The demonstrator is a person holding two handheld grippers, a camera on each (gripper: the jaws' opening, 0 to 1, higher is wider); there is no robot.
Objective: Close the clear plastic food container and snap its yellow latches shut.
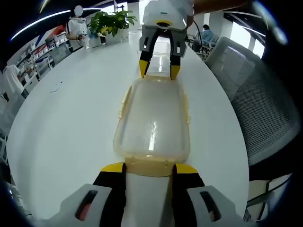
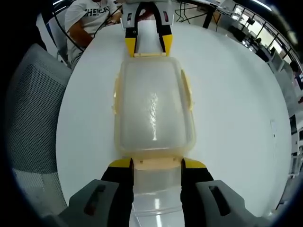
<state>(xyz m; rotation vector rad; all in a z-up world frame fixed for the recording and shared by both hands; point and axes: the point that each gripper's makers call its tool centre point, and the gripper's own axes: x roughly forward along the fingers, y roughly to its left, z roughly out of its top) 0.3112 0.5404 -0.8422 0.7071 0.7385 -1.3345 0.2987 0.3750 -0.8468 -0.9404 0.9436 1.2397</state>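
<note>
Here, left gripper view: the container [image 1: 152, 124] lies flat on the white desk [image 1: 71, 127], lid on, nearer the desk's chair-side edge than its far side. Its long axis runs straight away from the left claw [image 1: 150, 166] toward the right claw [image 1: 159, 70], one short end at each. The left claw's yellow tips stand spread either side of the near end latch [image 1: 150, 165], released, clenched on nothing. The right claw at the far end is likewise spread, tips at the far short edge. Side latches [image 1: 124, 101] stick outward, so they look unsnapped.

Risk, as I judge it: with a claw at each end, uneven downward force could tip one end up or skate the box along the smooth desk. The chair-side edge is the direction to watch.

Right gripper view: same box, seen from the opposite end; long axis again runs from the right claw [image 2: 156, 163] to the left claw [image 2: 147, 46]. The right claw is open, tips flanking the near latch [image 2: 156, 163]. A side latch [image 2: 187, 90] flares out.

Further risk: a latch tab could slip off a tip and spring back, or snap over a lid not fully seated, leaving a corner lifted. Whether the lid is seated all round I cannot tell.
</note>
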